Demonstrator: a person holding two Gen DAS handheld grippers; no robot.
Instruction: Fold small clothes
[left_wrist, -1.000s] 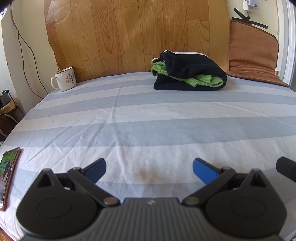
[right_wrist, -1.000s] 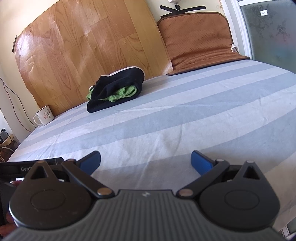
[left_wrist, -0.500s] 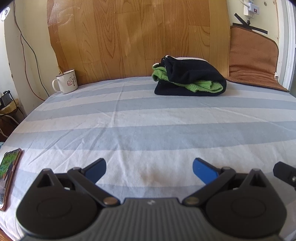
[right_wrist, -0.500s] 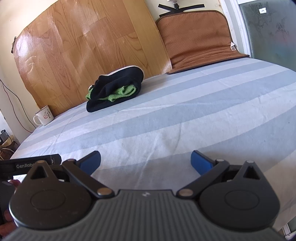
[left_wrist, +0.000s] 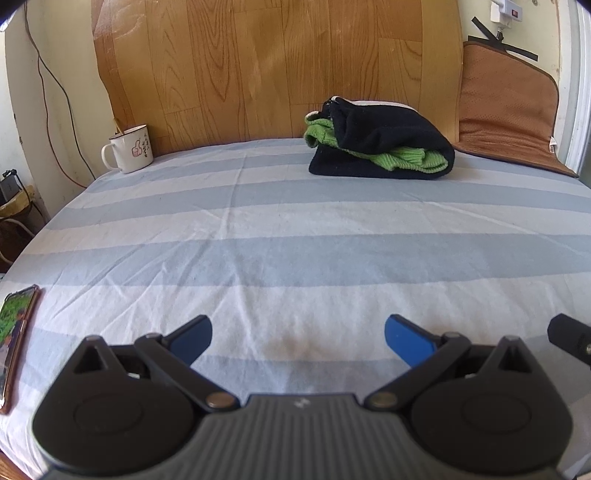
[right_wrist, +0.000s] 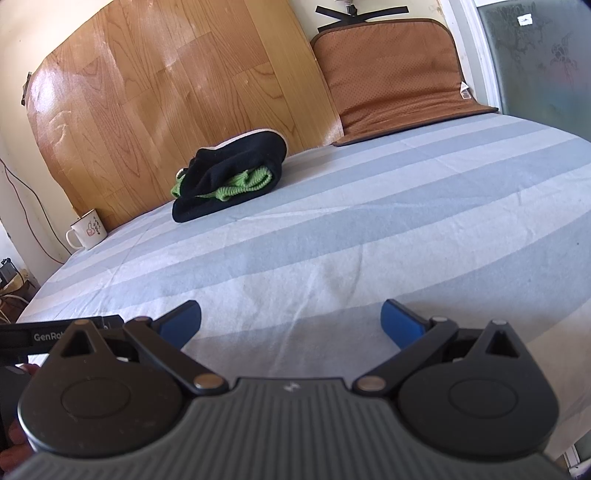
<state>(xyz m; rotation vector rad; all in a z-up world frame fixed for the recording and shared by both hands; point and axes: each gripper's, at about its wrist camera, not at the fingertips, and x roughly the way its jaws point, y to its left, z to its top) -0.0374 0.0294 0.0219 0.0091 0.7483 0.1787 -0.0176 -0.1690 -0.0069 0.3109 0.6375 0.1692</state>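
A folded pile of small clothes (left_wrist: 380, 147), black with a green knit piece inside, lies at the far side of the blue-and-white striped sheet (left_wrist: 295, 229), close to the wooden board. It also shows in the right wrist view (right_wrist: 231, 177). My left gripper (left_wrist: 297, 338) is open and empty, low over the near part of the sheet, far from the pile. My right gripper (right_wrist: 291, 323) is open and empty, also near the front edge. Part of the right gripper (left_wrist: 570, 338) shows at the left view's right edge.
A white mug (left_wrist: 129, 149) stands at the far left corner, also in the right wrist view (right_wrist: 86, 229). A phone (left_wrist: 16, 332) lies at the sheet's left edge. A brown cushion (right_wrist: 395, 74) leans at the back right. A wooden board (left_wrist: 277, 66) stands behind.
Both cameras have tilted up slightly, so the pile and mug sit a little lower in view. The grippers stay open and the clothes have not moved.
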